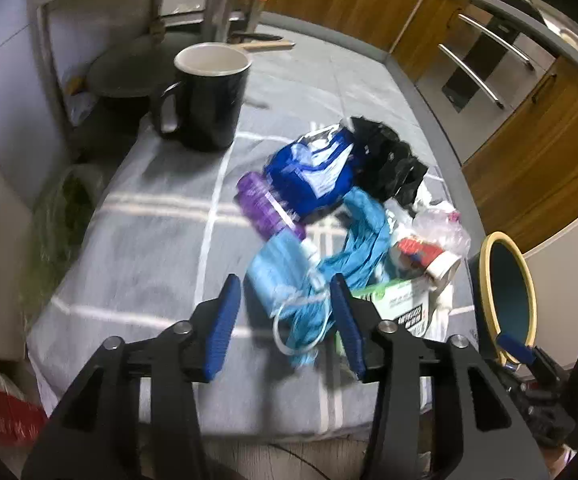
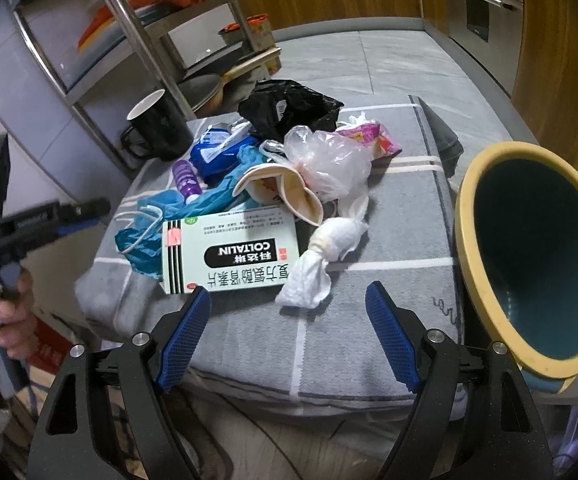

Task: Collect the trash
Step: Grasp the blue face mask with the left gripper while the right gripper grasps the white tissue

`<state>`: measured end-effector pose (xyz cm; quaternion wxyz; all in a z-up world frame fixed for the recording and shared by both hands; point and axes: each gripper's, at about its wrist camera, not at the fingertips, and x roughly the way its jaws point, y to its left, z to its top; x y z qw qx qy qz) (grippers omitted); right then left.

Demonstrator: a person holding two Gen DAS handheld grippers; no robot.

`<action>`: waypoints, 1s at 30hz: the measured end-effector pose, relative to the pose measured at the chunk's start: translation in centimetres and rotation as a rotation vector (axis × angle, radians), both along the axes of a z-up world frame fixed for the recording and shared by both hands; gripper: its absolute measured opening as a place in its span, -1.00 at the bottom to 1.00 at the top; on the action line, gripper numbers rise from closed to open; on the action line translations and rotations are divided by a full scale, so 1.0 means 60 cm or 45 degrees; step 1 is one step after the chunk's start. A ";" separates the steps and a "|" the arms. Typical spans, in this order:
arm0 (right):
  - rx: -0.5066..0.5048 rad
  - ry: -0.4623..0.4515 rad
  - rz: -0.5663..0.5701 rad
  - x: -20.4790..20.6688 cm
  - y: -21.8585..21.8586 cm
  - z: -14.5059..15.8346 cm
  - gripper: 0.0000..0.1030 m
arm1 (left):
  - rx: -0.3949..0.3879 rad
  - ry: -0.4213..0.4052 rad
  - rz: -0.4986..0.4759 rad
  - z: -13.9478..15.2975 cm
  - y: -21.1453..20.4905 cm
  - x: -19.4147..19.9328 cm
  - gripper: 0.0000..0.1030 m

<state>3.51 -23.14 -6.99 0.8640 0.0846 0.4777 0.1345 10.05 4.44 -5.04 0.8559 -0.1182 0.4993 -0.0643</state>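
Note:
A pile of trash lies on a grey striped cloth (image 1: 161,248): a light blue face mask (image 1: 277,272), a blue glove (image 1: 365,236), a purple wrapper (image 1: 263,204), a dark blue packet (image 1: 313,172), a black bag (image 1: 389,156), a white medicine box (image 2: 229,252), a crumpled tissue (image 2: 325,252), a clear bag (image 2: 329,160) and a paper cup (image 2: 289,196). My left gripper (image 1: 285,300) is open, its blue pads on either side of the face mask. My right gripper (image 2: 289,308) is open and empty, just short of the box and tissue. A teal bin with a yellow rim (image 2: 537,256) stands at the right.
A black mug (image 1: 205,96) stands on the cloth's far left. A metal shelf rack (image 2: 137,40) rises behind it. Wooden cabinets (image 1: 541,152) line the right side. A red box (image 1: 1,412) sits low at the left. The other hand and gripper (image 2: 41,216) show at left.

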 end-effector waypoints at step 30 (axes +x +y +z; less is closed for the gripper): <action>0.041 0.068 -0.044 0.036 -0.007 -0.037 0.15 | -0.073 0.102 0.153 -0.036 0.077 0.051 -0.94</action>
